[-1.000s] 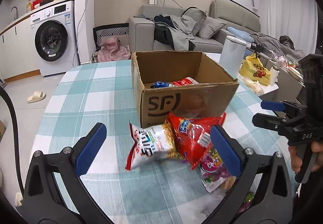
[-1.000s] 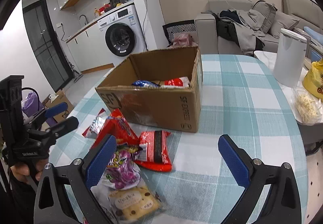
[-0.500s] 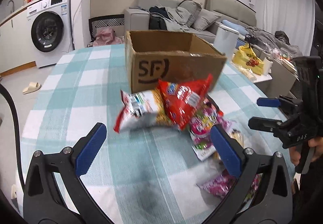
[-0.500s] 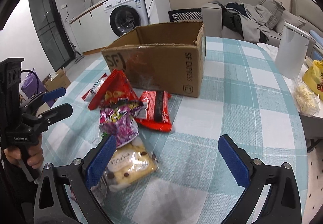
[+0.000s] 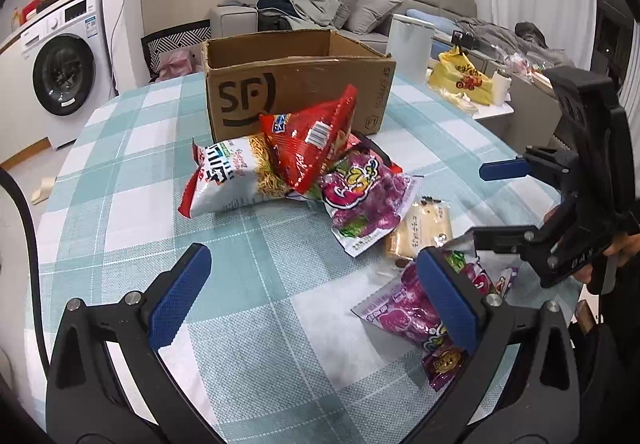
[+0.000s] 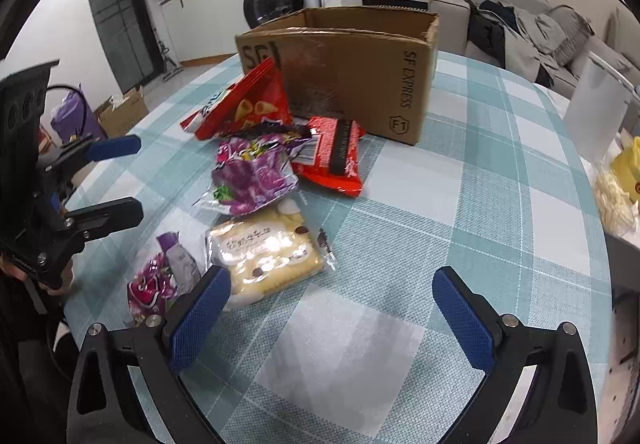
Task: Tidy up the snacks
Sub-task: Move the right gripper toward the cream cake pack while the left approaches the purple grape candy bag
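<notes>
Clearly most of the sorting is still ahead, judging by the pile of snack packets lying outside the SF Express cardboard box (image 5: pixel 298 83) on the checked counter (image 5: pixel 132 179). Leaning against the box front are a red chip bag (image 5: pixel 312 141) and a noodle packet (image 5: pixel 230 175); just in front of the box lie a flat red packet (image 6: pixel 334 153), a purple candy bag (image 6: pixel 254 173) and a cookie packet (image 6: pixel 266 250), with a smaller purple candy bag (image 6: pixel 158 280) farthest from the box. The box interior is hidden from both views, so what is already packed cannot be told. The left hand-held gripper (image 5: pixel 316 300) hangs wide and empty well in front of the box, and the right hand-held gripper (image 6: pixel 330 318) is likewise spread wide, holding nothing, just short of the cookie packet, probably the nearest pick.
</notes>
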The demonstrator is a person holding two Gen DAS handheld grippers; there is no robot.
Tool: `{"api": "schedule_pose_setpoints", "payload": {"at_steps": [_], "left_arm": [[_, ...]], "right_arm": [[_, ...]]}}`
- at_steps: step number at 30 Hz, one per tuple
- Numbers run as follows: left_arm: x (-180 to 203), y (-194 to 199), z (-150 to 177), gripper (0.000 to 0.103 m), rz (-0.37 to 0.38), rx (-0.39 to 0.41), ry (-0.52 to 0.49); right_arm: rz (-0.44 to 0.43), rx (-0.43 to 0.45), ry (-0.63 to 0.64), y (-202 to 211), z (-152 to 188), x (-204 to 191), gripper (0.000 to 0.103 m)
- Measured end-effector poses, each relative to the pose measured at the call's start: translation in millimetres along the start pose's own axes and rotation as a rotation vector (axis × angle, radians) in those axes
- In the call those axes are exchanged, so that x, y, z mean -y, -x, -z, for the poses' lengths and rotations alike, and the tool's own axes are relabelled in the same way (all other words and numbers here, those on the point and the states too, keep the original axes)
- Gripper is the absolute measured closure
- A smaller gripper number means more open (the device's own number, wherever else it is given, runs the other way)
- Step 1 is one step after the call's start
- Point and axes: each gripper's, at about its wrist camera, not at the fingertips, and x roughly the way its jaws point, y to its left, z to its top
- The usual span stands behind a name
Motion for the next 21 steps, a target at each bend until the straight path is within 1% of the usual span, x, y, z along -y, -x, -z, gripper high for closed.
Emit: {"api": "schedule_pose_setpoints", "payload": {"at_steps": [3, 7, 12, 17, 21], "left_arm": [[4.2, -3.7, 2.7, 0.001, 0.017, -0.017, -0.006], [5.9, -6.4, 5.6, 0.001, 0.037, -0.031, -0.006], [1.6, -8.4, 5.0, 0.001, 0.02, -0.037, 0.004], [-8.6, -11.7, 4.7, 0.001, 0.019, -0.051, 0.045], [-11.2, -11.8, 6.9, 0.001, 0.036, -0.058, 0.048]], "right_arm": [[-0.004, -0.018, 0.041, -4.5, 1.4, -10.2, 0.0], [-0.012, -0.03, 0.062, -9.8, 0.3, -19.2, 0.0], [-0.03, -0.053, 0.089, -20.1, -2.8, -29.6, 0.0], [-0.019, -0.09, 0.11, -36.5, -4.0, -38.2, 0.0], [0.001, -0.097, 0.116, -43.9, -6.0, -41.7, 0.0]]}}
